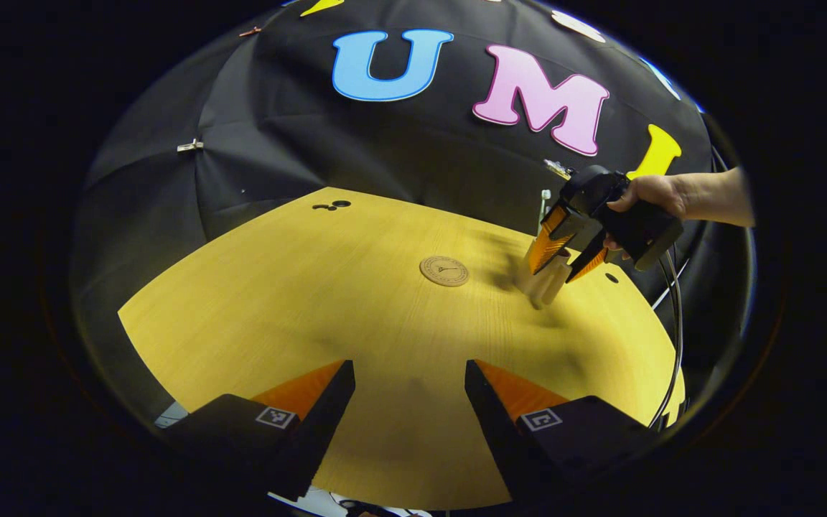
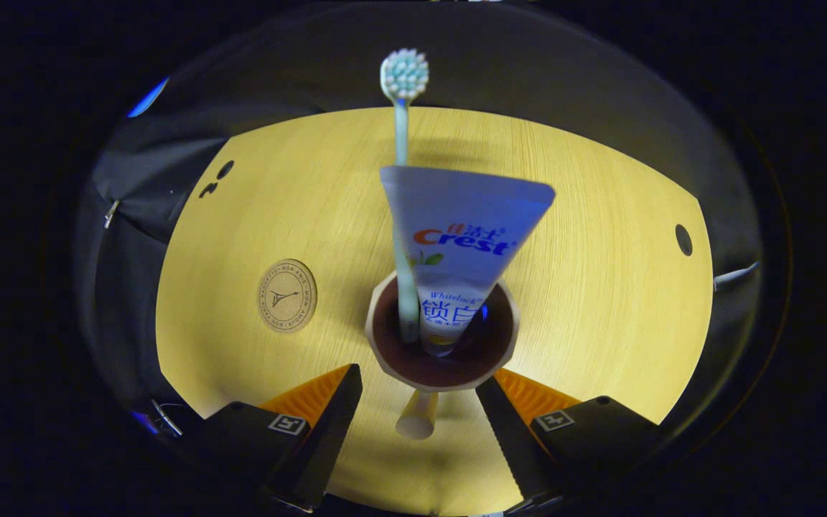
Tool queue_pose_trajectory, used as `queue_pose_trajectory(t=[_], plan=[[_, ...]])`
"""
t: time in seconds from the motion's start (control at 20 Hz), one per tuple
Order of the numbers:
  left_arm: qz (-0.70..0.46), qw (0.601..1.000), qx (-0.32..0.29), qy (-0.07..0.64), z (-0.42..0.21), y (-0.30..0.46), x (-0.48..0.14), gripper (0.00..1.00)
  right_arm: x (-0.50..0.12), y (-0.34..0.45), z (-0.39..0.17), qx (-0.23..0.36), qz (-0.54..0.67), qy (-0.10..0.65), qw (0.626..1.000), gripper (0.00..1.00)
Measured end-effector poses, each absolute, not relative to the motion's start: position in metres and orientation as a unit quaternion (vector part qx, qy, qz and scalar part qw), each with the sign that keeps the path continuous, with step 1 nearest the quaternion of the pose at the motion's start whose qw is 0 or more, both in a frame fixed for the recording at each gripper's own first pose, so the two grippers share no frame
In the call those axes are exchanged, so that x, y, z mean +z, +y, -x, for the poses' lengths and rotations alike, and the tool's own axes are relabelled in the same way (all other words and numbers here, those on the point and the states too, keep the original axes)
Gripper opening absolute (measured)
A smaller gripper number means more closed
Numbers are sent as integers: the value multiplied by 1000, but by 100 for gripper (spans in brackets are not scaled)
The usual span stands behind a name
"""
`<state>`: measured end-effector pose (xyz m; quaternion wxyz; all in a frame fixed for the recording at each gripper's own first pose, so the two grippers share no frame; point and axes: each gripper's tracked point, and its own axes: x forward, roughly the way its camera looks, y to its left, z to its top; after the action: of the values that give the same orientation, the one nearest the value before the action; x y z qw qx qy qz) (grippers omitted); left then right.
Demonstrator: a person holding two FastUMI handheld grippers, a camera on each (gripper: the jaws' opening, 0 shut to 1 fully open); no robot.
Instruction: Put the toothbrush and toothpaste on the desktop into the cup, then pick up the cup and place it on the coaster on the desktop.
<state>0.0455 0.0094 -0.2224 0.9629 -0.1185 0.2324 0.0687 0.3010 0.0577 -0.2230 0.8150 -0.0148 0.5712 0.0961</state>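
A pale cup [image 2: 442, 359] with a dark inside stands between my right gripper's fingers, its handle [image 2: 417, 418] pointing back at the camera. In it stand a toothbrush [image 2: 402, 143], bristles up, and a toothpaste tube [image 2: 456, 237], cap down. My right gripper [image 2: 418, 378] is shut on the cup, a finger against each side under the rim. In the left gripper view a hand holds that right gripper [image 1: 552, 275] over the cup [image 1: 543, 291] at the table's far right, with the toothbrush [image 1: 544, 205] poking up behind. The round coaster [image 1: 444, 271] [image 2: 287, 295] lies bare to the cup's left. My left gripper [image 1: 410, 373] is open above the table.
The yellow wooden table [image 1: 313, 301] has small dark holes near its far left edge [image 1: 340, 204] and by the cup [image 1: 611, 277]. A black cable [image 1: 672, 323] hangs from the right gripper past the table's right edge. Black cloth walls close the booth behind.
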Motion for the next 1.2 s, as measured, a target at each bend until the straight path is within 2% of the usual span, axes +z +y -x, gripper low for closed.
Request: queue_pose_trajectory(t=[0.5, 0.6, 0.65, 0.7, 0.9, 1.0, 1.05, 1.1, 1.15, 1.2], plan=[[108, 956, 76, 262, -30, 18, -243, 98, -244, 51, -317, 54, -6, 585, 809, 95], [111, 955, 75, 264, -29, 15, -243, 98, -248, 47, -315, 53, 7, 588, 807, 87], [111, 955, 74, 264, -30, 13, -243, 98, -250, 47, -314, 54, 5, 590, 805, 66], [110, 956, 73, 264, -30, 10, -242, 98, -251, 47, -315, 55, 3, 591, 805, 73], [100, 960, 61, 254, -35, 2, -238, 98, -251, 48, -315, 56, -15, 595, 802, 70], [92, 960, 57, 259, -34, -1, -242, 98, -252, 49, -313, 57, -16, 599, 798, 64], [91, 959, 57, 262, -33, -2, -243, 98, -253, 51, -311, 61, -18, 604, 794, 59], [92, 959, 58, 263, -34, -2, -243, 98, -256, 50, -310, 57, -15, 602, 796, 49], [95, 958, 59, 264, -33, -2, -244, 98, -256, 51, -311, 60, -10, 604, 795, 33], [98, 958, 59, 263, -33, -3, -242, 98, -254, 51, -310, 64, -5, 603, 795, 33]])
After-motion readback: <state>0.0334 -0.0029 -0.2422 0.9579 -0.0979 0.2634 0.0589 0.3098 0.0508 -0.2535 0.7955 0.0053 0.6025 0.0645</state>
